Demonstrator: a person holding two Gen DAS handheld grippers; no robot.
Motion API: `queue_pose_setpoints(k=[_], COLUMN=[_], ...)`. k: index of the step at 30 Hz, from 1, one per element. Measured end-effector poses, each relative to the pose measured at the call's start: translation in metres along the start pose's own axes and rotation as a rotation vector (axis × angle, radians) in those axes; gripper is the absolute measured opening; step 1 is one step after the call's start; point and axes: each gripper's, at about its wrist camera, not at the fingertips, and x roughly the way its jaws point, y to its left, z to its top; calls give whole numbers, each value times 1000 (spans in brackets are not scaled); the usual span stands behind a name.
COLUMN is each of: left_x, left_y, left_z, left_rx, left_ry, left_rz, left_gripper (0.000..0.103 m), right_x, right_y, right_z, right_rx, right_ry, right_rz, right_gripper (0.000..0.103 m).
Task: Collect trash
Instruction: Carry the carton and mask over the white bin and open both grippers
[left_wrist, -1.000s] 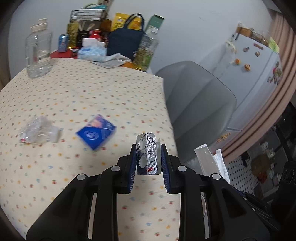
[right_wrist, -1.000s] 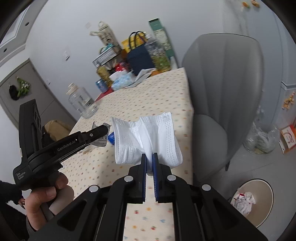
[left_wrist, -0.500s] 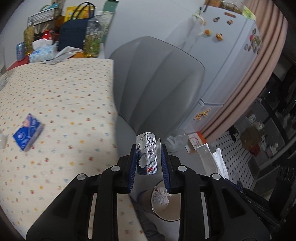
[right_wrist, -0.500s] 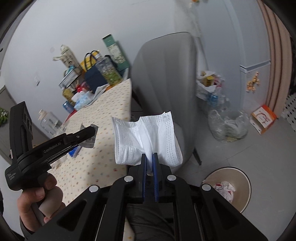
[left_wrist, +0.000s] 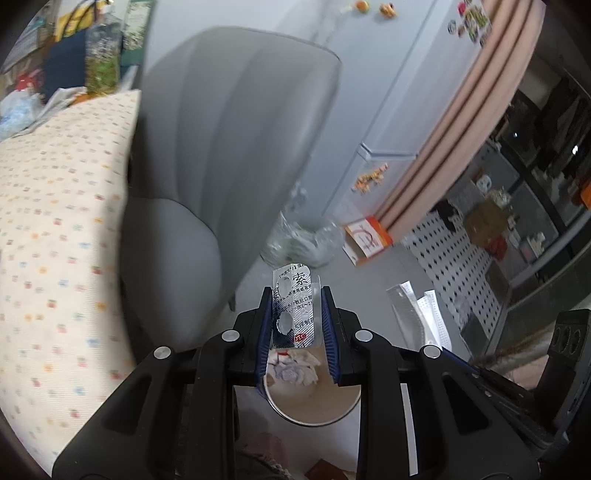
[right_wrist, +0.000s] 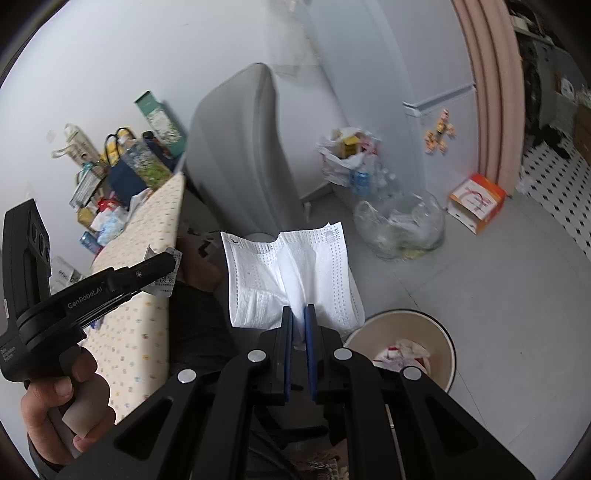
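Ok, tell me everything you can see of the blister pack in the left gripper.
The blister pack is a silvery foil strip with rounded corners, dark printed characters and a small red mark near its lower end. At least two pockets look punched open. It stands upright, pinched by its long edges between the blue pads of the left gripper, its top poking past the fingertips. Below it is the bin with crumpled paper inside. The right wrist view shows it edge-on.

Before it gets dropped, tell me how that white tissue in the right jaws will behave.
Likely floppy: the white tissue fans out crumpled above the right gripper. Probably very light, so it may drift instead of falling straight into the bin. Thin, perforated edges suggest it tears easily.
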Motion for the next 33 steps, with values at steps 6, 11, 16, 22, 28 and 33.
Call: queue_pose_setpoints(k=[6, 11, 16, 22, 28, 33], left_x=[41, 74, 94, 110, 120, 132], left_y=[-27, -43, -49, -42, -37, -44], left_z=[-8, -18, -25, -28, -33, -35], left_rx=[40, 57, 65, 57, 48, 63], left_ry=[82, 150, 187, 214, 237, 260], left_rz=[0, 3, 22, 33, 36, 21], left_gripper=[25, 25, 25, 25, 25, 25], right_x=[24, 47, 75, 109, 110, 87], right_y=[-39, -63, -78, -97, -122, -129], right_z=[-14, -25, -34, -40, -45, -45], right_rx=[78, 113, 152, 197, 283, 297], right_ry=[52, 93, 139, 180, 154, 120], right_rz=[-30, -53, -57, -64, -76, -92], right_gripper=[8, 8, 9, 33, 64, 74])
